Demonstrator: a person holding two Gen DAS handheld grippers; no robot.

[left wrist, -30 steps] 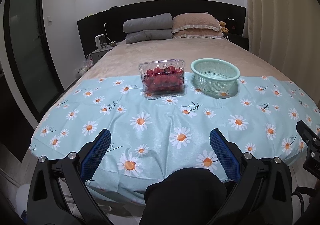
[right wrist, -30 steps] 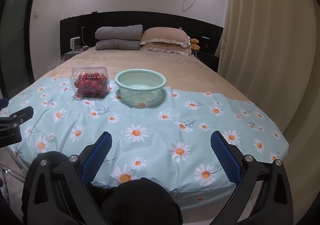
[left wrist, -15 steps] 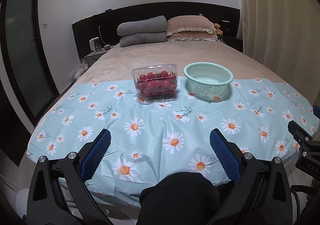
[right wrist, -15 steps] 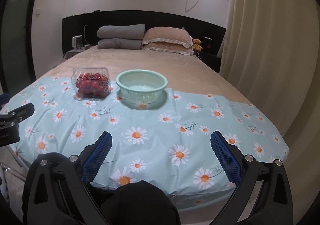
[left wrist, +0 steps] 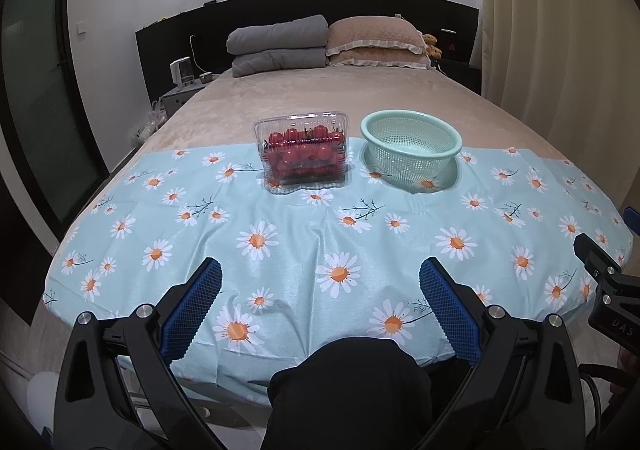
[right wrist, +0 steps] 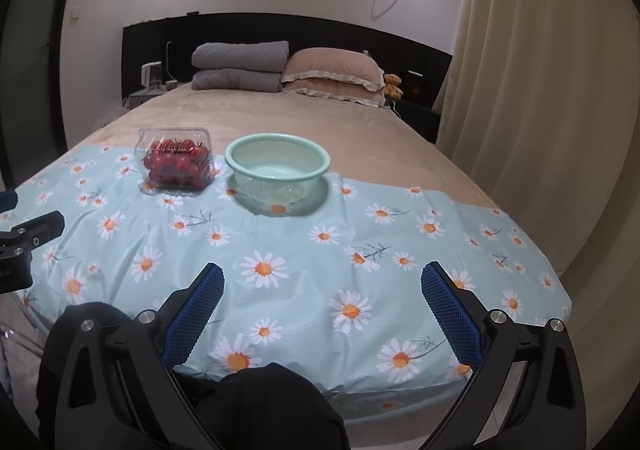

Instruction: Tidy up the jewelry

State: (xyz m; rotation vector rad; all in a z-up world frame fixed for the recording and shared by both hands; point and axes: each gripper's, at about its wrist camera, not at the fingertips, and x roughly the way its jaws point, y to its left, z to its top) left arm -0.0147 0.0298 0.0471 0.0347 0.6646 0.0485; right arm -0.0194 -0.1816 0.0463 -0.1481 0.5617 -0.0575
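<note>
No jewelry shows, so nothing has begun: the left gripper (left wrist: 320, 276) and right gripper (right wrist: 322, 278) gape empty, with the tomato box (left wrist: 305, 153) and green colander (right wrist: 277, 170) well ahead, awaiting a reach.

Dim, even indoor light, soft shadows, sharp focus, strong fisheye bending, dark vignetted corners
</note>
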